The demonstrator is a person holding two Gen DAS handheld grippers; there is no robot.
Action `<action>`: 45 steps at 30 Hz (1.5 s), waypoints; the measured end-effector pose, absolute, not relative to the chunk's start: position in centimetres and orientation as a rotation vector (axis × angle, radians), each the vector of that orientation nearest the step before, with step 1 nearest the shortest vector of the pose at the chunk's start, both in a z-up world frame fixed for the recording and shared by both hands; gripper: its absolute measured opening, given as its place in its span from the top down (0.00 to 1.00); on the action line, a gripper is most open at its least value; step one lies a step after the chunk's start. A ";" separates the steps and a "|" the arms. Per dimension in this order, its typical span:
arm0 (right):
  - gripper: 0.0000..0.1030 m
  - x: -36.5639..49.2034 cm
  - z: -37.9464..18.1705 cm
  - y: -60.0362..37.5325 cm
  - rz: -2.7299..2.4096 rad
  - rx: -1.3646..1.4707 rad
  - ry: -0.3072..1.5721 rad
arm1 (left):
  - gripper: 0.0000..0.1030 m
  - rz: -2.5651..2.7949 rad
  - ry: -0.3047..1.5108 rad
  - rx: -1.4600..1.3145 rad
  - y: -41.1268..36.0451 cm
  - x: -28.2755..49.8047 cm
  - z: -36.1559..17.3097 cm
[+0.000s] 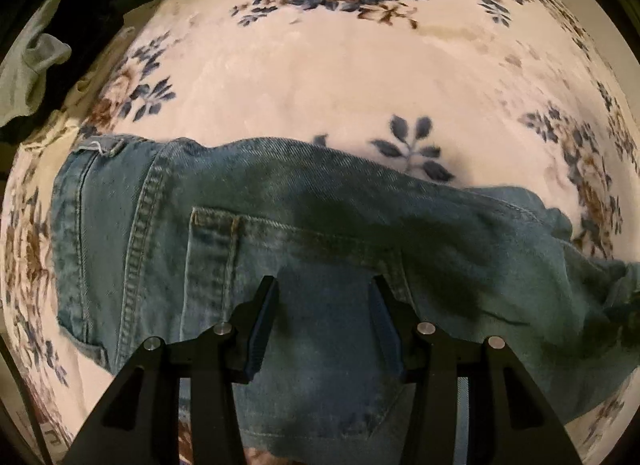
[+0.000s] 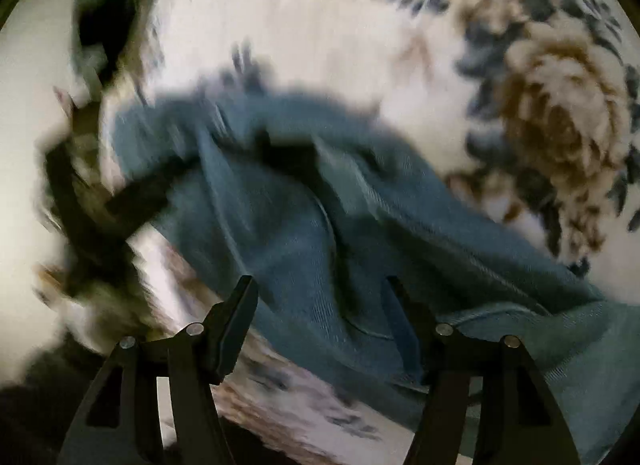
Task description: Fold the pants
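Left wrist view: left claw (image 1: pixel 324 297) is hovering with fingers apart over the jeans (image 1: pixel 280 233), gripping nothing; the denim is lying directly beneath it on a floral blanket (image 1: pixel 320 77). Right wrist view: blurred; right claw (image 2: pixel 322 297) fingers are standing apart, jeans (image 2: pixel 304 217) bunching between them; grip cannot be told.

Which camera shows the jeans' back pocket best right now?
The left wrist view: the back pocket lies sharp and flat on the jeans, stitching visible, just ahead of the left gripper. The right wrist view is motion-blurred and shows only bunched denim, no recognizable pocket.
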State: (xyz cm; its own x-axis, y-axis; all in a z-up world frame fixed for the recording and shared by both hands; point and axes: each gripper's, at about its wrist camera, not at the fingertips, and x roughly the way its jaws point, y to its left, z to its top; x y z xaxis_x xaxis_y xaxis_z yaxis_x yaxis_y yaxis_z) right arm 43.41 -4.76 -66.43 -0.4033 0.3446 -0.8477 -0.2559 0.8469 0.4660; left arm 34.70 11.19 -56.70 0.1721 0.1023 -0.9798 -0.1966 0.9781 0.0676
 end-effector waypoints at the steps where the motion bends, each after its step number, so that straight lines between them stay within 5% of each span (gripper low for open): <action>1: 0.91 43.4 -66.1 -5.1 0.599 0.106 1.844 | 0.57 0.212 1.379 -0.075 11.0 34.5 -56.7; 4: 0.93 45.7 -63.6 -8.2 0.442 0.275 1.647 | 0.57 0.213 1.381 -0.078 10.7 33.8 -57.0; 11: 0.90 49.1 -65.9 -15.8 0.200 0.592 1.663 | 0.57 0.228 1.395 -0.097 11.1 34.5 -57.5; 13: 0.70 48.0 -62.3 -16.0 0.247 0.537 1.583 | 0.57 0.227 1.390 -0.099 11.3 34.7 -57.3; 15: 0.25 46.4 -59.5 -15.7 0.276 0.392 1.527 | 0.57 0.230 1.391 -0.099 11.2 34.6 -57.2; 19: 0.25 44.0 -59.7 -18.9 0.020 0.154 1.518 | 0.57 0.245 1.329 -0.100 9.5 33.4 -55.3; 30: 0.25 26.8 -61.0 -48.4 -0.689 1.016 1.226 | 0.57 0.011 1.319 -0.134 -6.9 33.4 -54.1; 36: 0.25 23.9 -67.4 -50.3 -0.575 1.206 1.191 | 0.57 -0.025 1.358 -0.043 -12.5 33.3 -55.6; 45: 0.31 28.1 -68.8 -48.4 -0.495 0.989 1.202 | 0.57 0.000 1.386 0.016 -14.4 32.9 -56.8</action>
State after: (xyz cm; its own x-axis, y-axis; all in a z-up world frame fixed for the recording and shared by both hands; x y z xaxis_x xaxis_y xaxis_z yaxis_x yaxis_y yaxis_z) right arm 28.06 -48.45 -68.85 0.3271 0.1712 -0.9293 0.7757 0.5130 0.3676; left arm 32.93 -14.37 -56.81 0.1841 0.0097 -0.9829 0.0096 0.9999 0.0117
